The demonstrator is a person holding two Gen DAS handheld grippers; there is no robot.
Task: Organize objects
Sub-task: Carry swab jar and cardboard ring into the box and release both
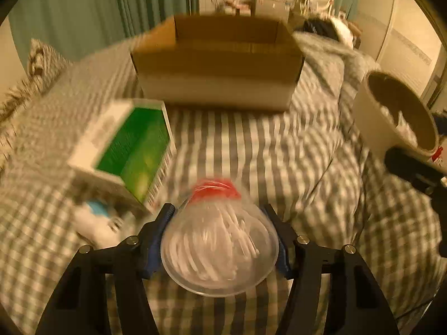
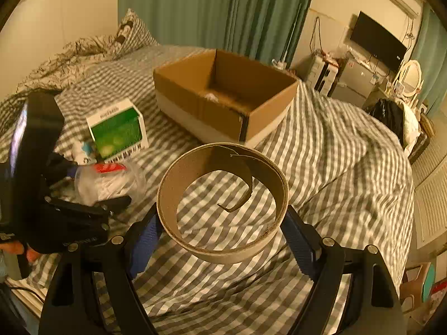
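My left tool [image 1: 219, 240] clamped on a clear jar [image 1: 219, 245] of white sticks, my right tool [image 2: 222, 223] gripping a cardboard ring [image 2: 167, 195], open cardboard box [image 2: 195, 103] ahead on the bed [image 2: 335, 145].

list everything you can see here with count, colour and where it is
open cardboard box: 1, brown, far middle of the bed
green-and-white carton: 1, left of the box
clear plastic bag of white sticks with red top: 1, in left gripper
cardboard tape-roll ring: 1, tan, in right gripper
white-and-blue item: 1, beside carton, too blurred to identify
checked bedcover: 1, grey-white, under everything
left gripper: 1, black, blue pads
right gripper: 1, black, blue pads
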